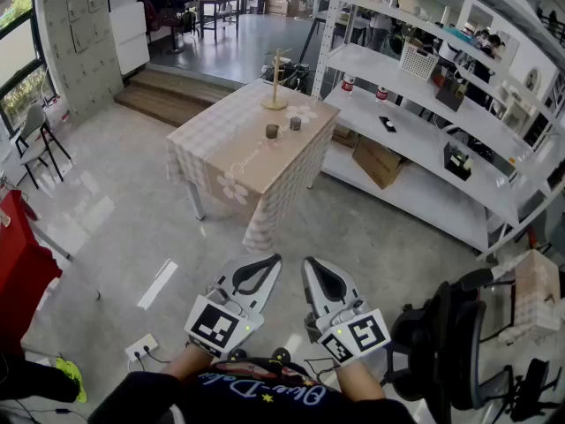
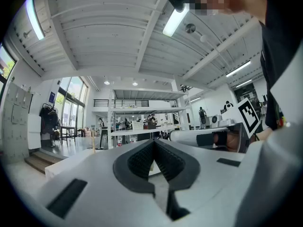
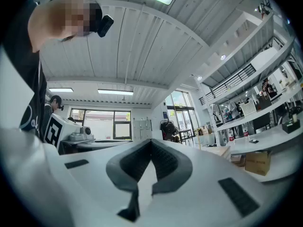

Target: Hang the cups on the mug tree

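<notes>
The left gripper [image 1: 272, 260] has its jaws pressed together with nothing between them; in the left gripper view [image 2: 154, 141] the ribbed dark pads meet at the tip. The right gripper [image 1: 312, 262] is the same, jaws closed and empty, with the pads touching at the tip in the right gripper view [image 3: 151, 141]. Both are held side by side low in the head view, close to the person's body, and point forward over the bare grey floor [image 1: 132, 210]. Each marker cube sits at the near end, by the hands. Both grippers are well apart from the table [image 1: 238, 170], which stands further out ahead under a pale checked cloth. On it, towards the far end, the wooden mug tree [image 1: 278, 79] stands upright with nothing on its pegs. A dark cup [image 1: 272, 132] and a second cup [image 1: 295, 124] stand upright on the cloth just in front of the tree's base, near each other but not touching, and apart from the tree. White shelves [image 1: 415, 140] run along the right of the table, with a cardboard box [image 1: 378, 160] on the lowest level. A black chair [image 1: 441, 334] stands at the person's right, and a power strip [image 1: 141, 349] lies on the floor at the left.
</notes>
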{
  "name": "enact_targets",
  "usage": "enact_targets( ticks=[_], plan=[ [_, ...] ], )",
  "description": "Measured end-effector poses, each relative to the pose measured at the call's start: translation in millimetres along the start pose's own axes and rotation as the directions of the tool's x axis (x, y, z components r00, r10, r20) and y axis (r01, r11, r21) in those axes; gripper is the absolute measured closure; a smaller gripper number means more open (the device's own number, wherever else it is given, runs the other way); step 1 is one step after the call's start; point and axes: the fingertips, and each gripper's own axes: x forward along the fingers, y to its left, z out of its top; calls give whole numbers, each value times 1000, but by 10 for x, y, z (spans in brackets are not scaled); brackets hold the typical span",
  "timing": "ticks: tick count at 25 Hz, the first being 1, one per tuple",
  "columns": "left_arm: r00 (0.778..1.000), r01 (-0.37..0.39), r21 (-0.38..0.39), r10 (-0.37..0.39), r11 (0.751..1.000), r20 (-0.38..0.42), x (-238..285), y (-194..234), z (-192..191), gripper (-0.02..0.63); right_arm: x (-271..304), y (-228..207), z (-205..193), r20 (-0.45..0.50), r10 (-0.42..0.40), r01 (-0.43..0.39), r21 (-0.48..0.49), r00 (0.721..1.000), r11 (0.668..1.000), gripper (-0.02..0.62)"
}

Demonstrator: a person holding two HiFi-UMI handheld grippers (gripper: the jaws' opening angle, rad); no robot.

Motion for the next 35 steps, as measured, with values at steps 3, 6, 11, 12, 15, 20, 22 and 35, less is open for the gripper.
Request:
enact_targets(
  ticks=[3,6,11,12,15,20,22,35],
  plan=[
    [1000,4,4,-4,1000,-2,52,-48,-14,607,-42,-58,-6,7,-7,7,2,1000,1000,588],
    [1000,5,9,-5,1000,-4,89,-82,-4,607,-67,-107,-4,9,-11,11,8,1000,1000,588],
    [1000,-8,10,8,1000,-12,148,-101,-29,607,-81,-175,31,37,-6,6,-1,999,1000,588],
    [1000,-11,10,11,1000,-13,163,-102,-29,607,-84,-183,39,39,-2,2,-2,999,1000,587],
    [1000,-17,11,18,1000,-19,222,-133,-38,607,-115,-223,51,47,21,-22,18,999,1000,586],
    [999,-29,26,30,999,-25,346,-217,-40,607,-172,-350,73,69,42,-45,48,997,998,586],
    [999,-31,34,32,999,-28,402,-251,-46,607,-188,-392,90,79,50,-54,49,996,997,586],
    [994,-93,63,96,994,-52,398,-283,-107,607,-189,-457,34,89,125,-135,117,988,984,586]
  ],
)
